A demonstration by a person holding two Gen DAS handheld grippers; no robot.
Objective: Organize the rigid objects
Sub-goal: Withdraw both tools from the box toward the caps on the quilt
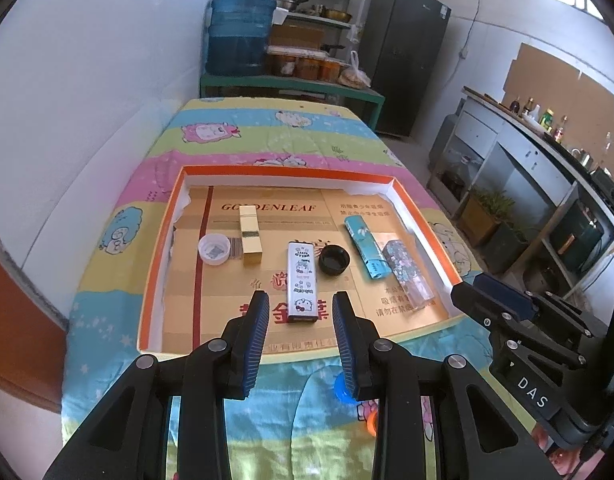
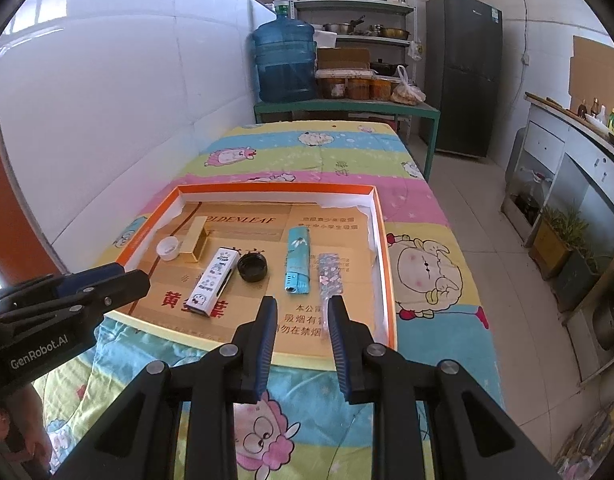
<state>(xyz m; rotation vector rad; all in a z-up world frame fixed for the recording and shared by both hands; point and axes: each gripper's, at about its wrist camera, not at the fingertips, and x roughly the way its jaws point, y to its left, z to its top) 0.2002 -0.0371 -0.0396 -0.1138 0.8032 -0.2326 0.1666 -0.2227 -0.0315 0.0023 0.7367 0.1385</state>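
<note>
With both the left gripper [image 1: 301, 304] and right gripper [image 2: 302, 307] seen apart and empty above the orange tray [image 1: 427, 216], the white cartoon-printed case [image 1: 302, 282] lying inside is judged light, stiff, slick, best pinched across its long sides.

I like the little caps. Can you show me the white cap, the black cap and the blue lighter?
white cap [image 1: 214, 249], left wrist view, its open inside.
black cap [image 1: 333, 259], left wrist view, its hollow middle.
blue lighter [image 2: 297, 260], right wrist view, mid body.

Tray's [image 1: 423, 220] near floor lies bare; a crosswise row of items blocks farther reach.
</note>
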